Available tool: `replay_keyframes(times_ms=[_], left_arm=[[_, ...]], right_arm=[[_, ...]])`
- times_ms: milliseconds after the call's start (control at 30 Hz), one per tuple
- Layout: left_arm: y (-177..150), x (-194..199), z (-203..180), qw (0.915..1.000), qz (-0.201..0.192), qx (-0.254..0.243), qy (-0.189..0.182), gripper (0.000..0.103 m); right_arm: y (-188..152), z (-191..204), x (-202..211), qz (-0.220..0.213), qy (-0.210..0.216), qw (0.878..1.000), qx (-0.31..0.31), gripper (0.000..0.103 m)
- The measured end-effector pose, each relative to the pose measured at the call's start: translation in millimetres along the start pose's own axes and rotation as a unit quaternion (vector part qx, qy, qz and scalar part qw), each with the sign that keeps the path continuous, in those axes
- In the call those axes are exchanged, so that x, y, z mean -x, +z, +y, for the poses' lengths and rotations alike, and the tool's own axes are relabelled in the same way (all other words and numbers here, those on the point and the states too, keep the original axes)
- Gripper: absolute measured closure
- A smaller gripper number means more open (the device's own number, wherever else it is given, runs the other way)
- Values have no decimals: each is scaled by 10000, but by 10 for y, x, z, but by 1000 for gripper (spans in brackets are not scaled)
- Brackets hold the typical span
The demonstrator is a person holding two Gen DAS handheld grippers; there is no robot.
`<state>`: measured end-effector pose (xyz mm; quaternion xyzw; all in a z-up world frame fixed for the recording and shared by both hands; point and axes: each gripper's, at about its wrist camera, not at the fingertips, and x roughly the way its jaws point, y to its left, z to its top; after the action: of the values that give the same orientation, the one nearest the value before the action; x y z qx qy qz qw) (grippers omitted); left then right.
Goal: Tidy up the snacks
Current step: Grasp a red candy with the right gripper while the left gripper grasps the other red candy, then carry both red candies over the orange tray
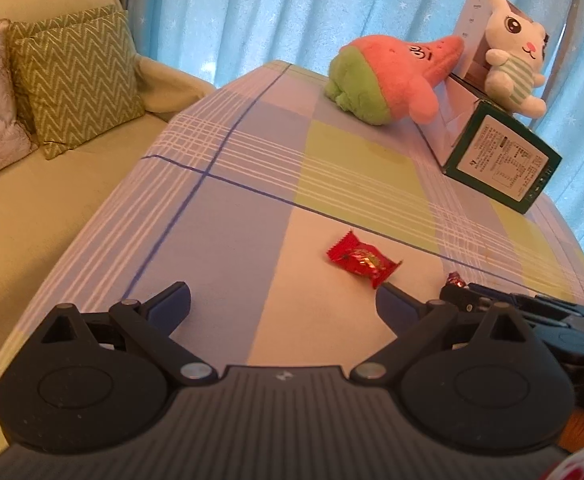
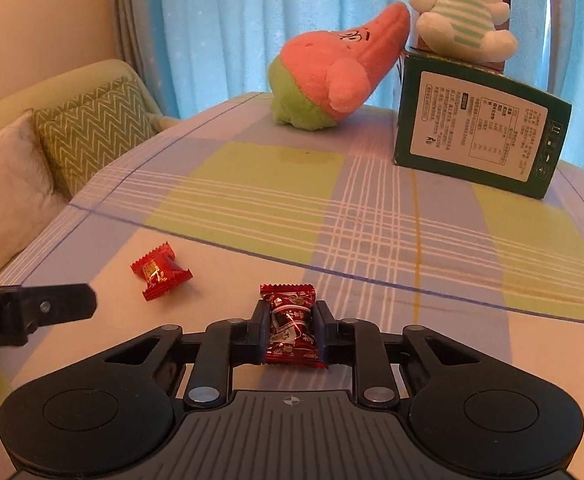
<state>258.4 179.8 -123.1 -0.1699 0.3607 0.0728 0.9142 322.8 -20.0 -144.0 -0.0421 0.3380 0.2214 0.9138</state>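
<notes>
Blue curtains (image 2: 220, 28) hang behind my plaid-covered bench (image 2: 252, 184). My right gripper (image 2: 291, 330) has its jaws clamped on a dark red candy (image 2: 290, 326). My left gripper (image 1: 282, 306) gapes wide just short of the bright red candy (image 1: 361, 259), gripping nothing.

White printed label on the near face of the green box (image 2: 479, 136), far right: dense small print and a table, too small to read. Gold print on both red candy wrappers (image 2: 160, 272) (image 2: 292, 326), illegible. No readable text anywhere.
</notes>
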Motion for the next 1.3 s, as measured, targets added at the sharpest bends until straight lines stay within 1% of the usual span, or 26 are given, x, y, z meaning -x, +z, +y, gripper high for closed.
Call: replay_keyframes(times_ms=[33, 200, 233, 267, 400, 433, 467, 500, 633, 667, 733, 767, 867, 933, 1033, 1167, 1300], left_arm=[[5, -15, -27, 10000, -4, 3, -82, 6], [37, -147, -164, 9986, -17, 131, -518, 17], [47, -178, -197, 9982, -21, 139, -588, 22], [58, -210, -226, 9977, -3, 145, -658, 24], [93, -319, -361, 9973, -25, 26, -732, 28], [103, -343, -392, 9972, -20, 0, -745, 34], [111, -366, -424, 9971, -11, -35, -760, 37], [117, -396, -460, 9969, -4, -98, -777, 43], [113, -473, -595, 9966, -66, -420, -704, 48], [113, -489, -623, 9965, -80, -509, -659, 52], [106, -509, -681, 9959, -98, -747, -510, 66], [96, -511, -712, 9951, -105, -894, -407, 69], [45, -501, -805, 9893, -103, -1453, -73, 82], [16, -481, -839, 9865, -63, -1637, 16, 82], [-42, -411, -878, 9844, 13, -1760, 65, 83], [-139, -293, -932, 9864, 181, -1633, -65, 83], [-282, -150, -1031, 9852, 324, -1668, -218, 83]], right_arm=[[-11, -39, 26, -32, -23, 10000, -59, 81], [-60, -264, 168, -66, -72, 9991, -424, 81], [-72, -298, 189, -65, -89, 9989, -450, 81], [-82, -327, 210, -64, -110, 9988, -475, 81], [-124, -429, 256, -45, -194, 9981, -583, 81], [-135, -449, 263, -35, -200, 9979, -607, 81], [-142, -463, 265, -28, -211, 9978, -624, 81], [-154, -481, 275, -33, -221, 9977, -641, 81], [-180, -512, 311, -50, -240, 9977, -638, 81], [-182, -517, 315, -52, -248, 9977, -632, 81], [-184, -529, 322, -51, -248, 9977, -636, 81], [-184, -529, 323, -48, -253, 9976, -637, 81], [-195, -543, 337, -39, -262, 9976, -642, 81], [-217, -562, 366, -22, -254, 9974, -676, 81], [-256, -565, 432, 21, -241, 9972, -712, 81], [-325, -574, 572, 70, -255, 9966, -780, 81], [-417, -603, 781, 109, -301, 9957, -870, 81]])
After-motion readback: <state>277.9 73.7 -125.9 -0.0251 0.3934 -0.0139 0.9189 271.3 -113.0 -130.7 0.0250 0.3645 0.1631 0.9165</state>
